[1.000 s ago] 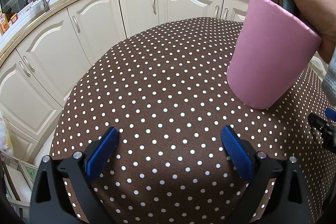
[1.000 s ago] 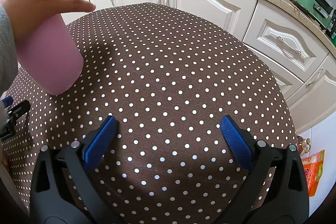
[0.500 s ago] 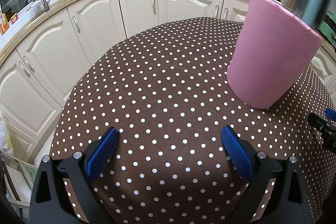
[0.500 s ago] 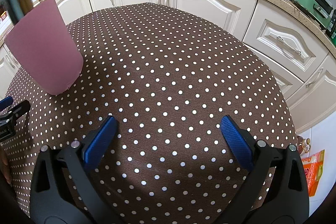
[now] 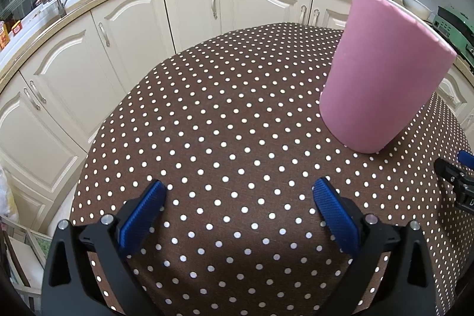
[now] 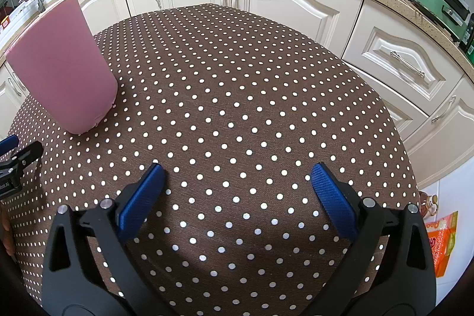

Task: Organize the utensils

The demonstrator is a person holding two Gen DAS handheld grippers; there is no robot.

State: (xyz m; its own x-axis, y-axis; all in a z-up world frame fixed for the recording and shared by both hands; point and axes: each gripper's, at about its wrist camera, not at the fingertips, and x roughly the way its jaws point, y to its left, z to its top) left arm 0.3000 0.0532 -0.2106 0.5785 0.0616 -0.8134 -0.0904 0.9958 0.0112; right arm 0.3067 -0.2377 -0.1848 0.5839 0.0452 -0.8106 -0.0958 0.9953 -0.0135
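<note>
Pink cup (image 5: 382, 73) stands upright on the dotted surface (image 5: 225, 144), at about two o'clock from the left hand-held gripper (image 5: 237, 212) and at about ten o'clock from the right hand-held gripper (image 6: 235, 199). It sits between the two tools, a little ahead of both, touching neither. No utensils show on the cloth in either view; whether any lie inside the cup cannot be told, since its mouth is hidden from both cameras.

Judging by its matte, smooth wall and plain cylinder shape, the cup is probably light and fairly stiff, plastic or silicone-coated, and not very slippery. Its body looks wider than a comfortable pinch across the whole diameter, so the safer hold would be on the rim, one finger inside and one outside, or low on the wall if the jaws span it. A push high on the side could tip it, as it is tall for its base.

Both hand-held grippers stand wide apart with nothing between their blue pads (image 5: 142, 215), hovering low over the cloth. The edge of the other tool peeks in at three o'clock in the left view and nine o'clock in the right.
</note>
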